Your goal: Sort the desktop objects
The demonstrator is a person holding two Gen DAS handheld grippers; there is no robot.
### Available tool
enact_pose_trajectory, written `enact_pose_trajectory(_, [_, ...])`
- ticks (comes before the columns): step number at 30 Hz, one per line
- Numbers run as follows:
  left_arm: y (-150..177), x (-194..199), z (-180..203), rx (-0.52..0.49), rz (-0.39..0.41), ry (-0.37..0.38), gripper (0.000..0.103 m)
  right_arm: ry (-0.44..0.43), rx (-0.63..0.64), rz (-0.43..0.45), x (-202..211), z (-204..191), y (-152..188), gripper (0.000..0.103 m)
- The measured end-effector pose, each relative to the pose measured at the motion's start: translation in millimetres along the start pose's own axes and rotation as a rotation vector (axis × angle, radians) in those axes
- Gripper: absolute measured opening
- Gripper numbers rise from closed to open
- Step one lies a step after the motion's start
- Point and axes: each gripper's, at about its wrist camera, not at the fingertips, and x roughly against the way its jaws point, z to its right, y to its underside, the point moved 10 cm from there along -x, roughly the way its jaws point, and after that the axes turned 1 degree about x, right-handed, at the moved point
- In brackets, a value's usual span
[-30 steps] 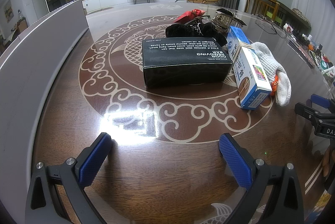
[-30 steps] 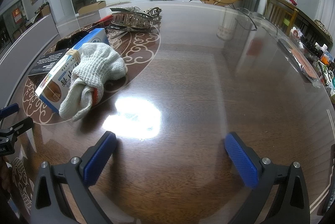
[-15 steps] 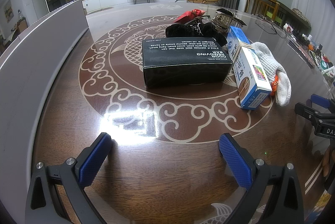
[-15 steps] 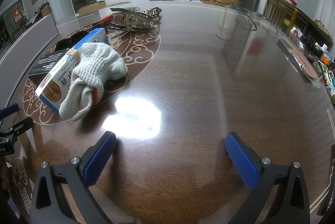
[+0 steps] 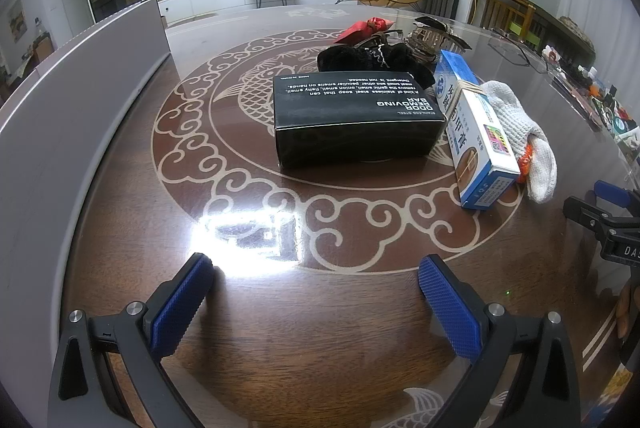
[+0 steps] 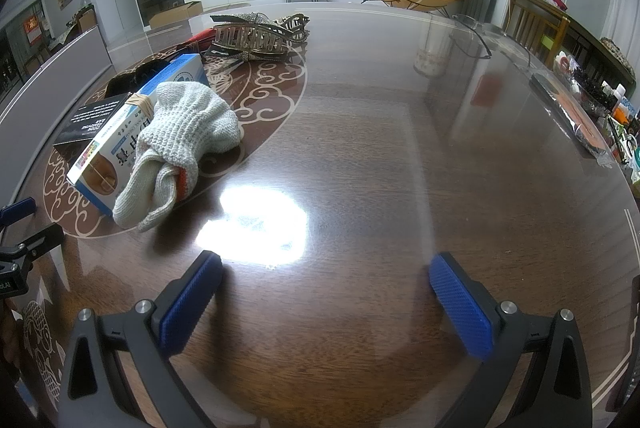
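A black box (image 5: 356,116) lies mid-table, ahead of my open, empty left gripper (image 5: 316,304). A blue and white box (image 5: 472,124) lies to its right, with a white knit glove (image 5: 516,132) against it. Behind them sit a black cloth bundle (image 5: 360,58), a red item (image 5: 364,28) and hair clips (image 5: 432,34). In the right wrist view the glove (image 6: 180,140), blue box (image 6: 120,140), black box (image 6: 92,116) and hair clips (image 6: 256,36) lie to the left of my open, empty right gripper (image 6: 324,300).
The dark wooden table (image 6: 400,156) has a glossy top with a bright glare patch. A grey panel (image 5: 60,108) stands along its left side. Eyeglasses (image 6: 476,36) lie far right. Clutter (image 6: 592,108) lines the right edge. The other gripper (image 5: 608,224) shows at the right.
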Motion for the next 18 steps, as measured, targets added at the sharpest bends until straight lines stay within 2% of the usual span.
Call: enact_pose_trajectory(18, [0.5, 0.2, -0.2, 0.000, 0.000, 0.001, 0.103, 0.000, 0.000, 0.000, -0.3, 0.1, -0.3, 0.103])
